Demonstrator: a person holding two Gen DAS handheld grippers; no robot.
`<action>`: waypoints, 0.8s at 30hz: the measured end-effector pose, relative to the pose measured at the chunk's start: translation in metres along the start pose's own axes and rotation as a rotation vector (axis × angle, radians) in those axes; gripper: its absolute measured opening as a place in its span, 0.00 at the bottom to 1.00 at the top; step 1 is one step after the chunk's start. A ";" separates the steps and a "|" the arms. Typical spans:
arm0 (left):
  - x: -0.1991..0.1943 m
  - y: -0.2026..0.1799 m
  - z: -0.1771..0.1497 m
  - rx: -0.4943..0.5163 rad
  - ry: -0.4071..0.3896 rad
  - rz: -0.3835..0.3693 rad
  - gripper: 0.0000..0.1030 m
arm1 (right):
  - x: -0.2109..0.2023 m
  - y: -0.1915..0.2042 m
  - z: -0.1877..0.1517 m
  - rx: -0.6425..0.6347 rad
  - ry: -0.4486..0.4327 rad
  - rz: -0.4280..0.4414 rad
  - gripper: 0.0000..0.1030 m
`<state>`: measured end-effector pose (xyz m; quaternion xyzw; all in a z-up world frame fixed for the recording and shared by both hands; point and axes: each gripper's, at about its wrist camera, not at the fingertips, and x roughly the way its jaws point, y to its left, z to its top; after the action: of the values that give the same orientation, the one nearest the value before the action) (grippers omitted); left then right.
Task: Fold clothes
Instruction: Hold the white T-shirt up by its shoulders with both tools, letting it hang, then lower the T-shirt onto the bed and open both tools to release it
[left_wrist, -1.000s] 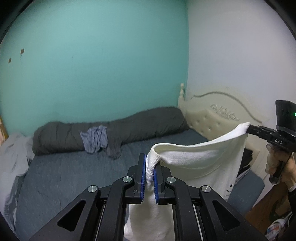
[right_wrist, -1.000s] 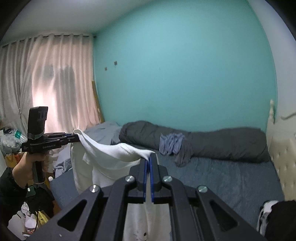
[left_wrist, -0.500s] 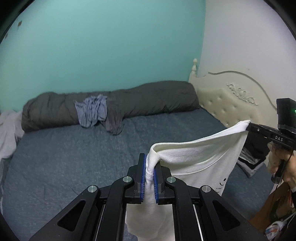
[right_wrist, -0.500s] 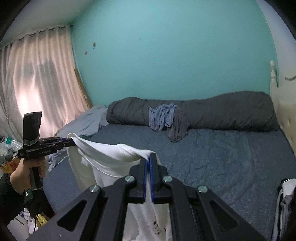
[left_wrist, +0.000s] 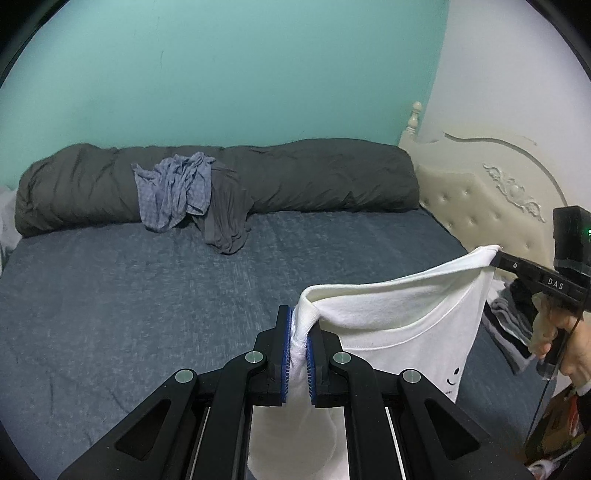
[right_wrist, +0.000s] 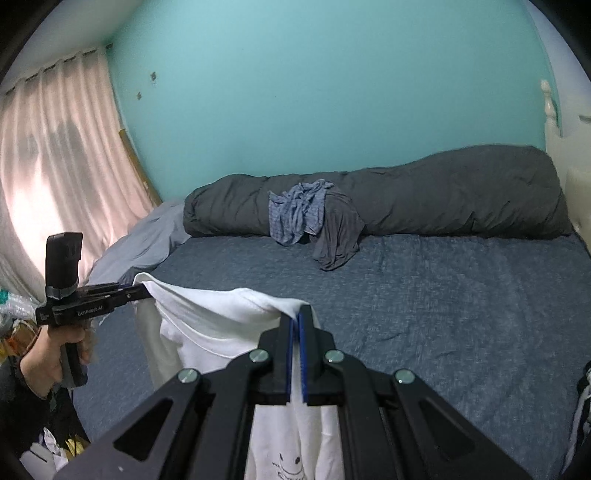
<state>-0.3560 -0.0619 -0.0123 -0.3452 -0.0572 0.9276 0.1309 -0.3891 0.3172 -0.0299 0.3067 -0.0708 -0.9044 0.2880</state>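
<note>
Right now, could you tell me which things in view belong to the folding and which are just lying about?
In use: white T-shirt, left claw, right claw, bed sheet.
Lying about: grey duvet roll, blue checked garment, dark grey garment.

Right gripper (left_wrist: 496, 258) body, seen at 3 o'clock from the left wrist: white letters "DAS".
Left gripper (right_wrist: 142, 291) body, seen at 9 o'clock from the right wrist: white print, seemingly "GenRobot.AI", small and blurred.
White shirt (right_wrist: 207, 325) print: a small black drawing, no readable words.
</note>
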 end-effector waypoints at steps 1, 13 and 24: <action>0.009 0.003 0.002 -0.003 0.005 -0.001 0.07 | 0.009 -0.006 0.001 0.006 0.005 -0.001 0.02; 0.108 0.037 0.024 -0.054 0.070 -0.009 0.07 | 0.093 -0.068 0.010 0.085 0.046 -0.028 0.02; 0.206 0.088 0.026 -0.125 0.139 0.008 0.07 | 0.184 -0.108 0.018 0.099 0.103 -0.075 0.02</action>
<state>-0.5412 -0.0886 -0.1389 -0.4164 -0.1042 0.8966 0.1089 -0.5699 0.3019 -0.1431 0.3693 -0.0892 -0.8929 0.2415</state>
